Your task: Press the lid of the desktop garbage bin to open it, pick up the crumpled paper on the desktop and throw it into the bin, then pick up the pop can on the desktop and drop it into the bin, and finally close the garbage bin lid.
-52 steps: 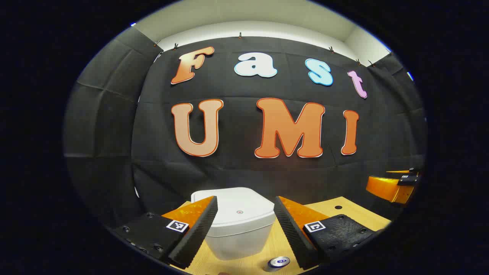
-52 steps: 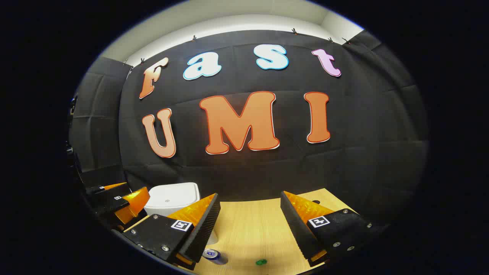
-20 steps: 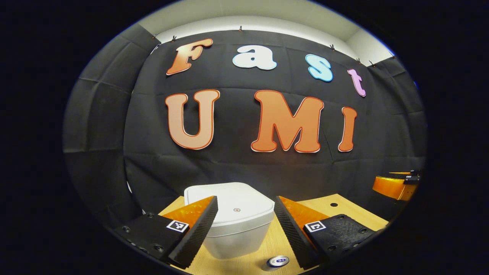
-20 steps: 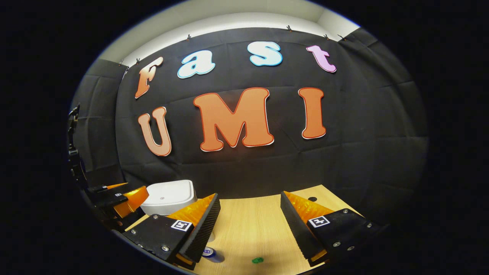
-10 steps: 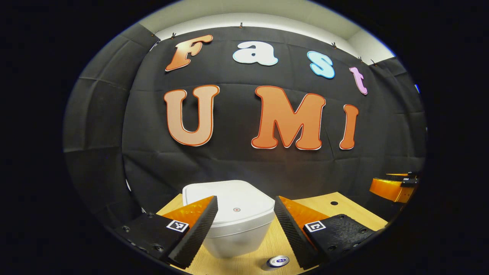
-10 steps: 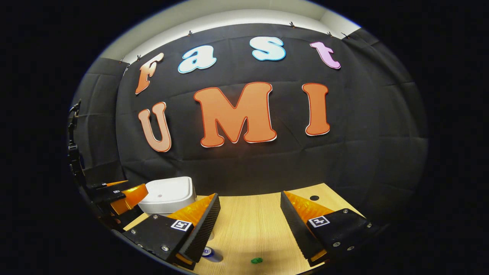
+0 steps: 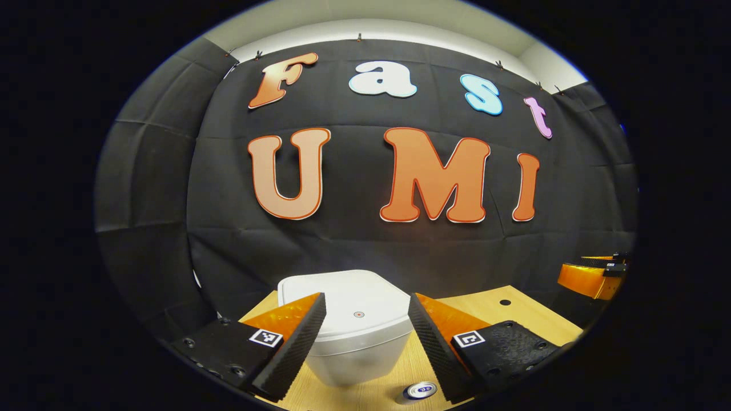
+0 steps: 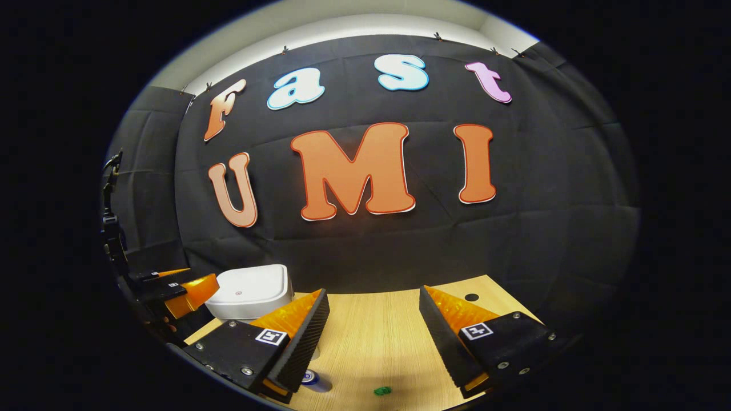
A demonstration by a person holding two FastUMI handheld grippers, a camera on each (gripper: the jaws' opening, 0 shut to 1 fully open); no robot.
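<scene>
Left gripper (image 7: 365, 325) hovering spread wide, lined up on the white garbage bin (image 7: 354, 342) — placed, by the look of it, to press the lid (image 7: 348, 305) near its small red dot. Lid down and flat, so contents hidden. Right gripper (image 8: 374, 325) also gaping, gripping nothing, poised above bare table (image 8: 377, 337). Pop can (image 7: 420, 391) lying on the table just beside the bin. Small green scrap (image 8: 382, 391) near the bottom edge — possibly the crumpled paper, too tiny to tell.
</scene>
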